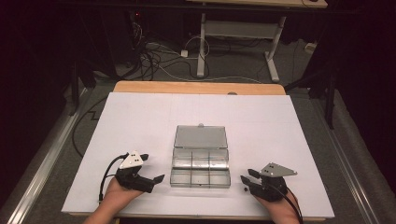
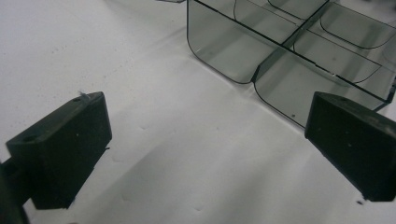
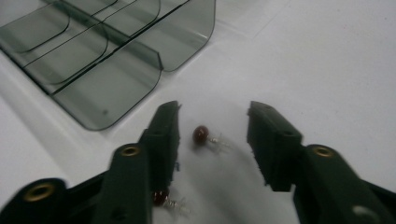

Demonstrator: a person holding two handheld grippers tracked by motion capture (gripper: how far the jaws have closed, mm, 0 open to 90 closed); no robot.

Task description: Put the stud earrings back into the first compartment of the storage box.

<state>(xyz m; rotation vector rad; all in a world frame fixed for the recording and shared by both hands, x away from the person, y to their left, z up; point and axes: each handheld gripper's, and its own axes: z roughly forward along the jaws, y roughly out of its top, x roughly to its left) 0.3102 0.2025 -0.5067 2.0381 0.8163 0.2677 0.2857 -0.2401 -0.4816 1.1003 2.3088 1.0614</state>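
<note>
No writing reads anywhere. My right gripper [image 3: 212, 128] stands open, holding nothing, a red bead [image 3: 201, 135] lying between its tips, near-right of the clear box [image 1: 201, 161]. My left gripper [image 2: 205, 144] gapes wide, empty.

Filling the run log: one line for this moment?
left gripper open, idle | right gripper open, straddling red bead | organizer box lid open
</note>
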